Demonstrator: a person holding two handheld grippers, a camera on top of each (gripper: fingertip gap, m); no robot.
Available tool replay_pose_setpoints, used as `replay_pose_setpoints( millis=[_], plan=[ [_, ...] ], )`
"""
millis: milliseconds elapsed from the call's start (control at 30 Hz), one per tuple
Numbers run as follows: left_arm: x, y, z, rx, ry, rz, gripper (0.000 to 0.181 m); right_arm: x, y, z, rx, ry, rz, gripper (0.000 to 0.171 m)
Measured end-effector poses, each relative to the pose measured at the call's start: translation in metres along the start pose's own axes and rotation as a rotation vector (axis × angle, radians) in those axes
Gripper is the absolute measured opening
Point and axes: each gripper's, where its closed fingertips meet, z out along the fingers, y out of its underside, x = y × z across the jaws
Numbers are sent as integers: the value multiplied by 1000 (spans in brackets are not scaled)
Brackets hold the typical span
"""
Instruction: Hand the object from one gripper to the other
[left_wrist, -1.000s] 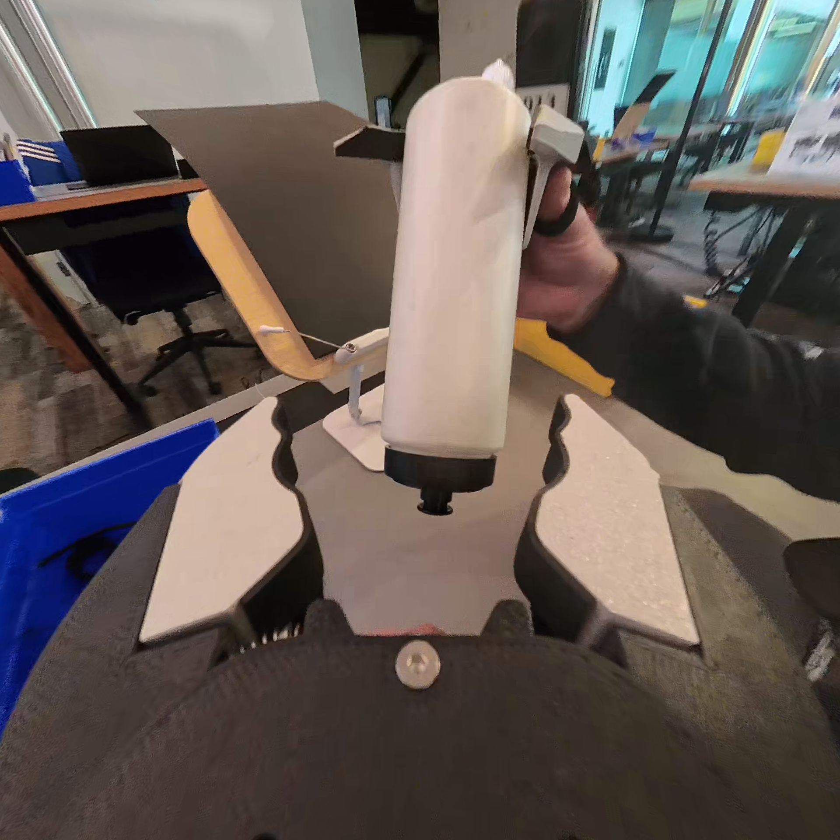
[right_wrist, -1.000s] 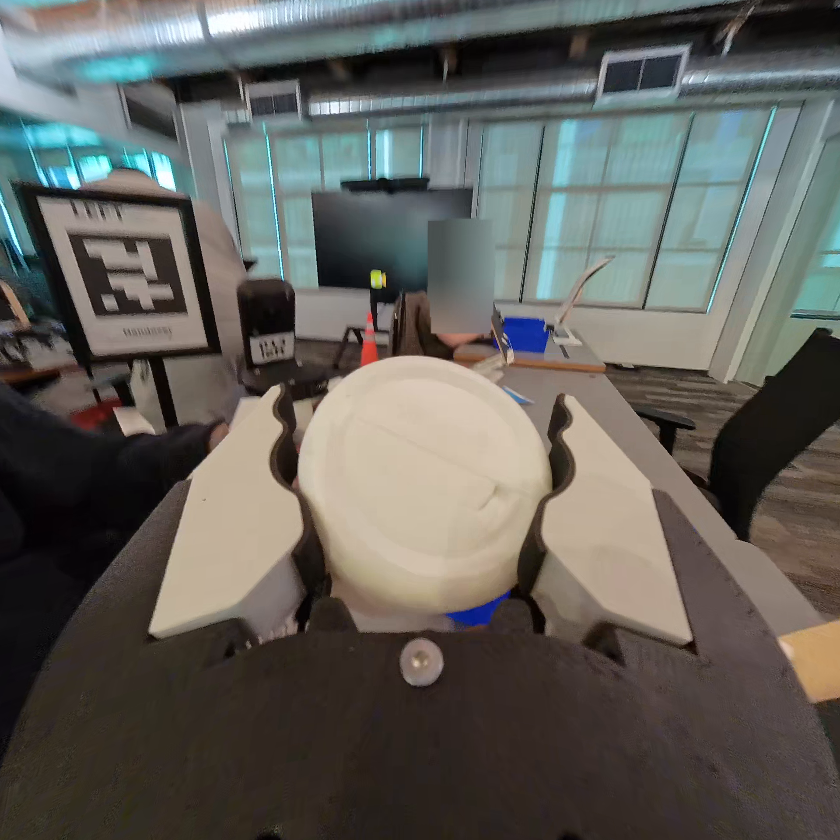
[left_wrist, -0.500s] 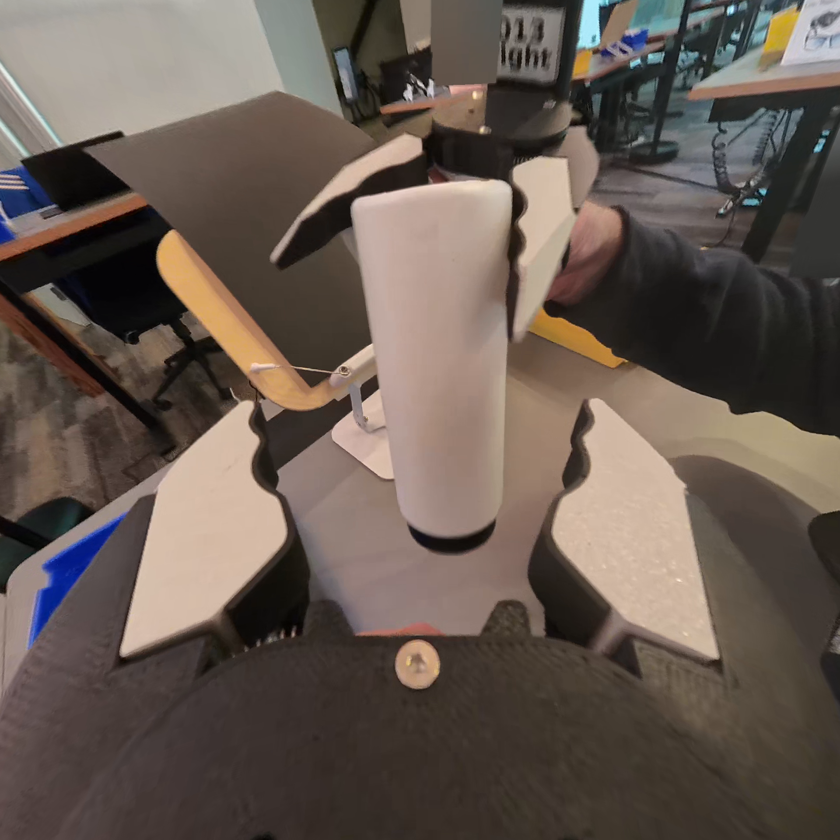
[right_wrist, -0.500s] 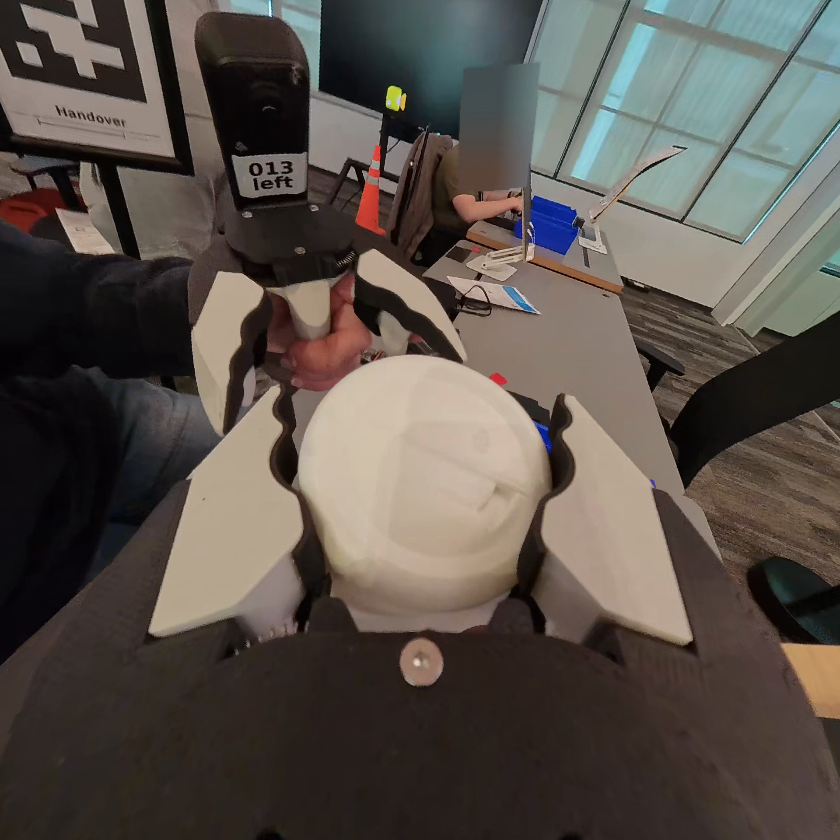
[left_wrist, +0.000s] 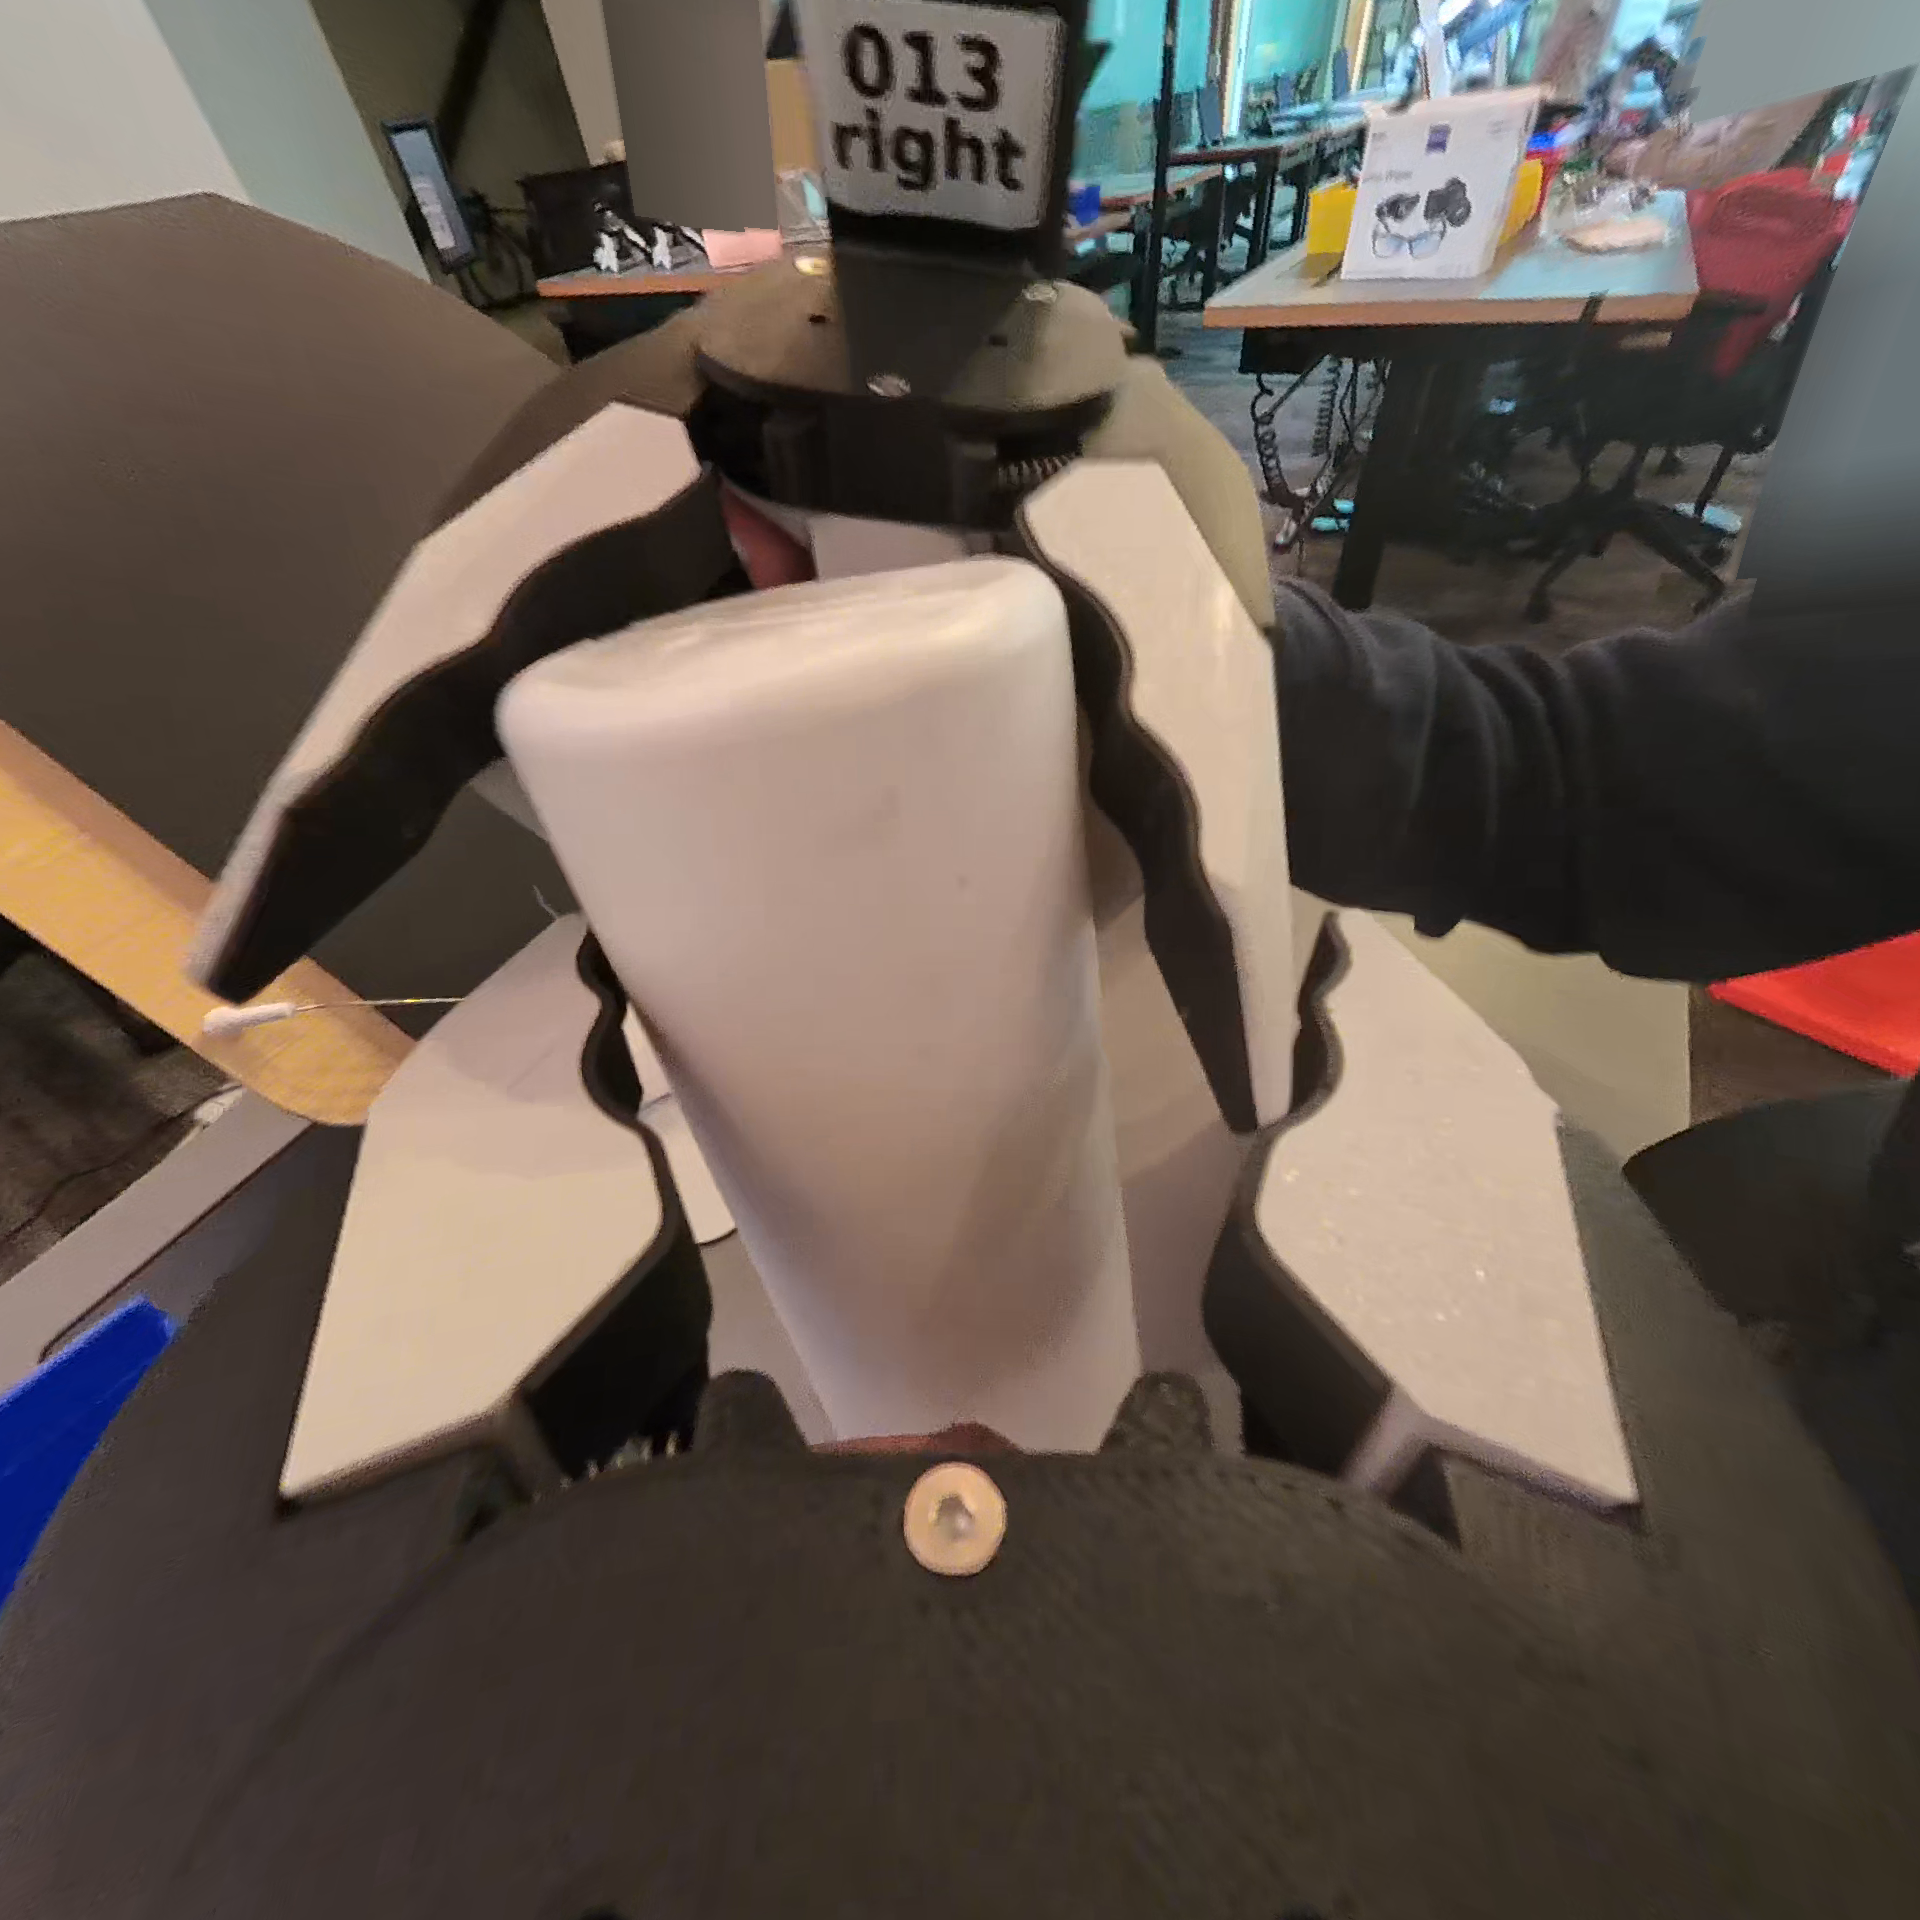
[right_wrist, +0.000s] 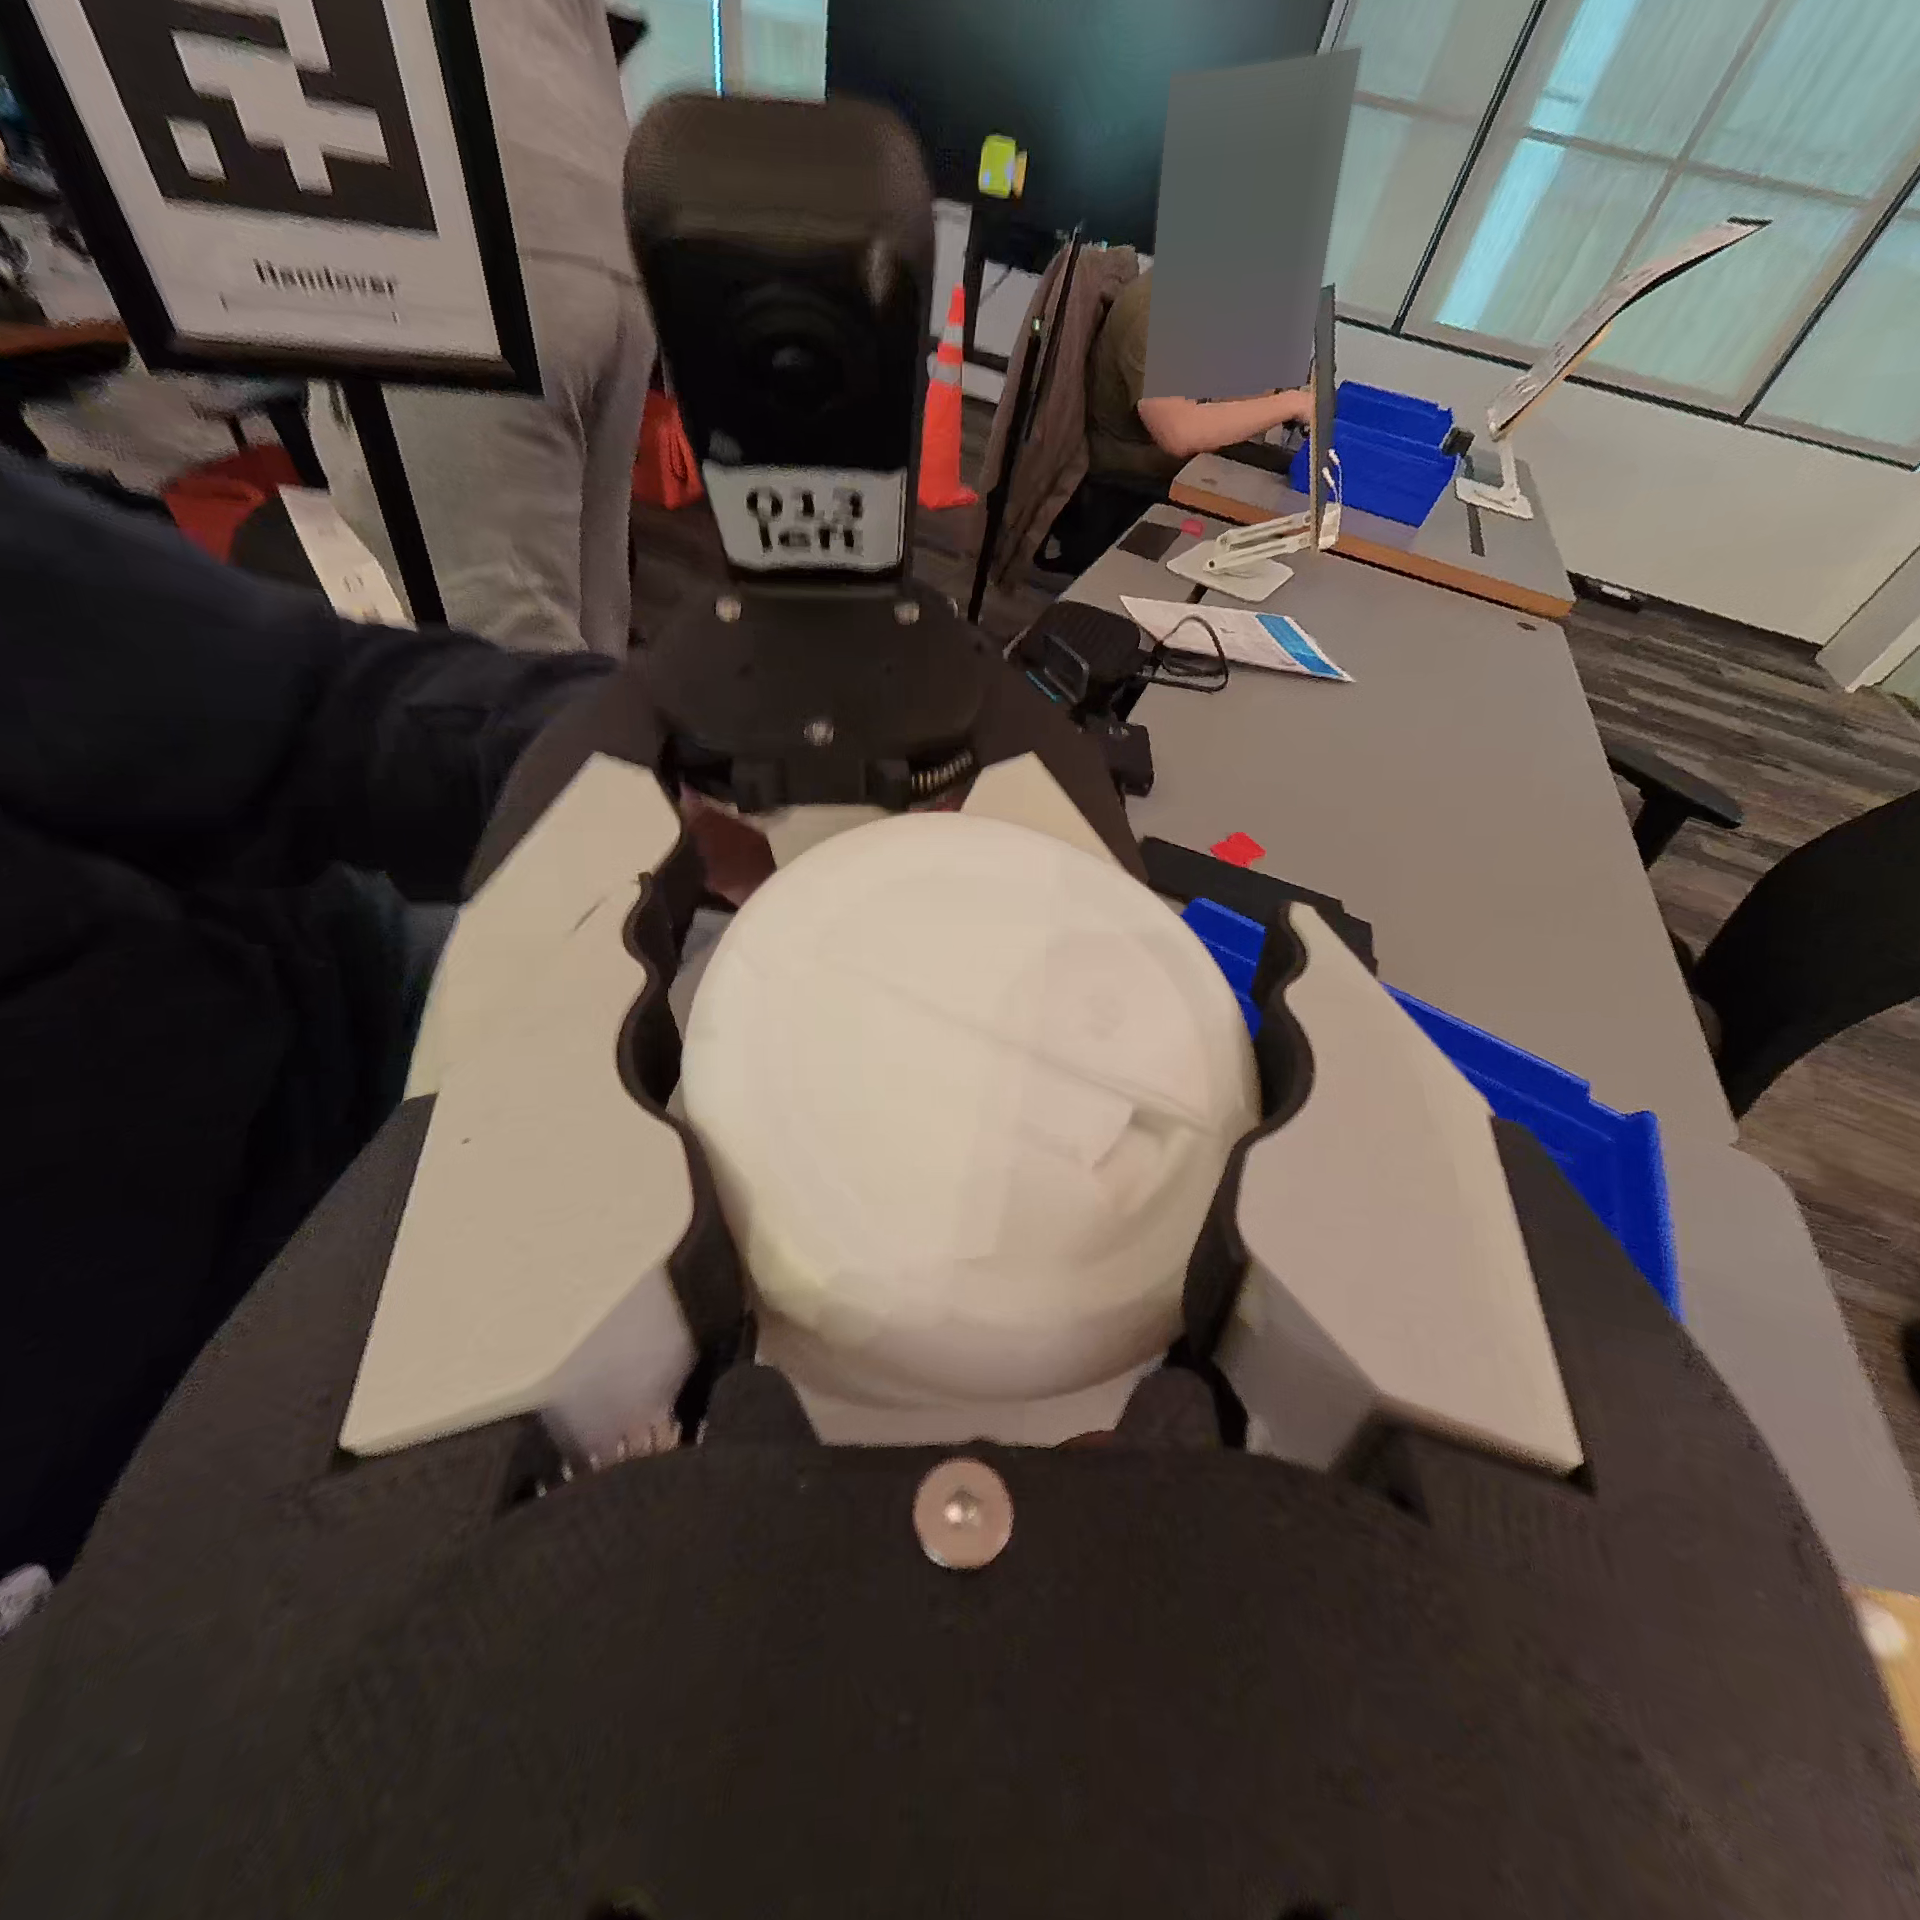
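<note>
Office desk; right gripper gripping bottle

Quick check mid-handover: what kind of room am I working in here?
Most likely an open-plan office or lab workspace: long grey desks, an office chair at other desks behind, and a large window wall. A person works at a monitor farther back.

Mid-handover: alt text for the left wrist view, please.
A white bottle stands between the open left gripper, gripped at its far end by the right gripper facing the camera. A dark sleeve reaches in from the right.
</note>
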Motion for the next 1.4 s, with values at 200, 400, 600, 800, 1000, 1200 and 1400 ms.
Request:
replay_pose_setpoints(
  millis=[200, 400, 600, 800, 1000, 1200, 1400],
  plan=[
    [-10, 14, 2, -26, -26, -10, 105, -2, -6, 7, 8, 12, 8, 110],
    [-14, 14, 1, -21, -69, 32, 95, -2, -8, 12, -57, 70, -92, 111],
    [-26, -4, -10, 116, -117, -22, 94, 6, -35, -21, 103, 204, -87, 124],
    [-43, -26, -38, 249, -152, -80, 93, -5, 22, -42, 135, 173, 122, 126],
    [-33, -49, -36, 298, -140, -51, 93, -18, 93, 6, 122, 79, 268, 124],
    [-25, -54, -27, 297, -115, -44, 93, -18, 75, 16, 291, -3, 298, 87],
    [-24, -51, -26, 278, -109, -26, 94, -15, 81, 10, 214, 21, 257, 86]
  ],
)
